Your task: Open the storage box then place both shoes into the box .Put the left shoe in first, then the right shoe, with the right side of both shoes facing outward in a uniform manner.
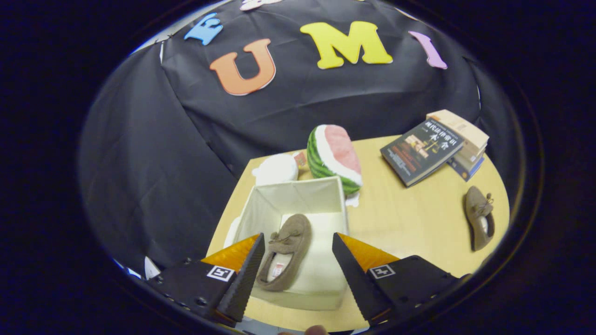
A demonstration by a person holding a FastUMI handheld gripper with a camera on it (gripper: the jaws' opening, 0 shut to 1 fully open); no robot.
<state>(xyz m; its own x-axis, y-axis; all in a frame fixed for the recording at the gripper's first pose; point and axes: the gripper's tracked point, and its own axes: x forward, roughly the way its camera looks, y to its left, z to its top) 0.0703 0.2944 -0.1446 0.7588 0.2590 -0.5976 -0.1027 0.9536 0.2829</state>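
One shoe boxed, one out.
Your gripper (298, 260) fingers stand apart above the open storage box (298, 195), holding nothing; one brown shoe (285, 251) lies inside, the other shoe (479, 217) on the table (409, 218) at right.

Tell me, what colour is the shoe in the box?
Brown, seen in the gripper view: the shoe lies in the box.

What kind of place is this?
Probably a staged recording booth, not a home: a black cloth wall backs a wooden table set with props, a plush watermelon slice and stacked books. The open gripper hovers above the storage box.
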